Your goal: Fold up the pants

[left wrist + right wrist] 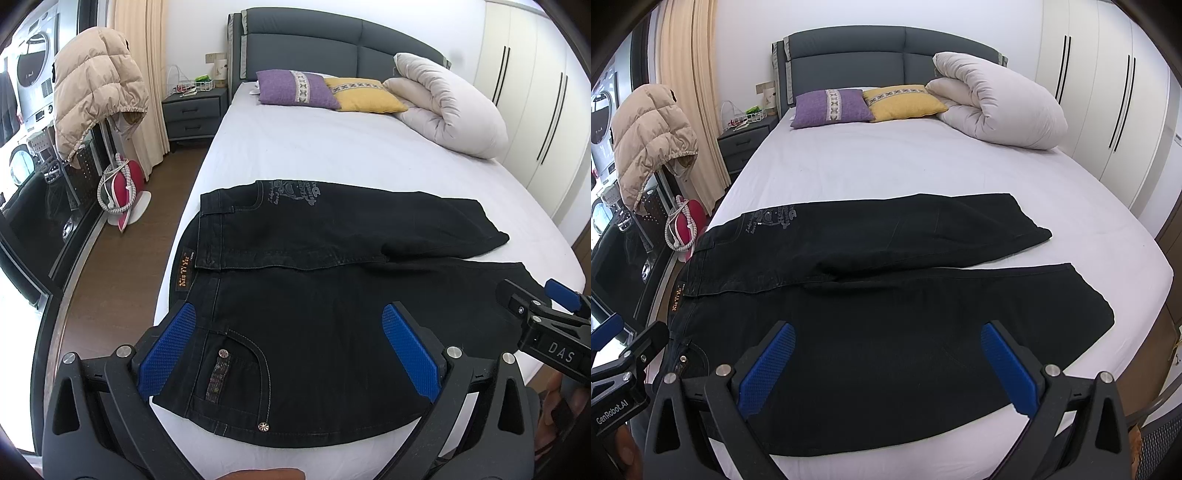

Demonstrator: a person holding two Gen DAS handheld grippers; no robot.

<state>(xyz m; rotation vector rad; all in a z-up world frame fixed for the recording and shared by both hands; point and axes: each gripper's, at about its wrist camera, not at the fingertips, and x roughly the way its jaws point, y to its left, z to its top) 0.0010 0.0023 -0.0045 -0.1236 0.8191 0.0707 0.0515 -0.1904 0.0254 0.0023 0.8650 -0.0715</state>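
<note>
You are holding both tongs spread wide and empty just above black pants point(314, 295) lying flat across the bed point(332, 155), long axis running left to right, your left tongs point(291, 347) nearer the waistband point(207, 236), your right tongs point(886, 365) nearer the leg ends point(1082, 295).

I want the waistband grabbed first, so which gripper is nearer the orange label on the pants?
Left. The left gripper hovers over the pocket, close to the orange label; the right gripper sits farther along the near leg.
</note>
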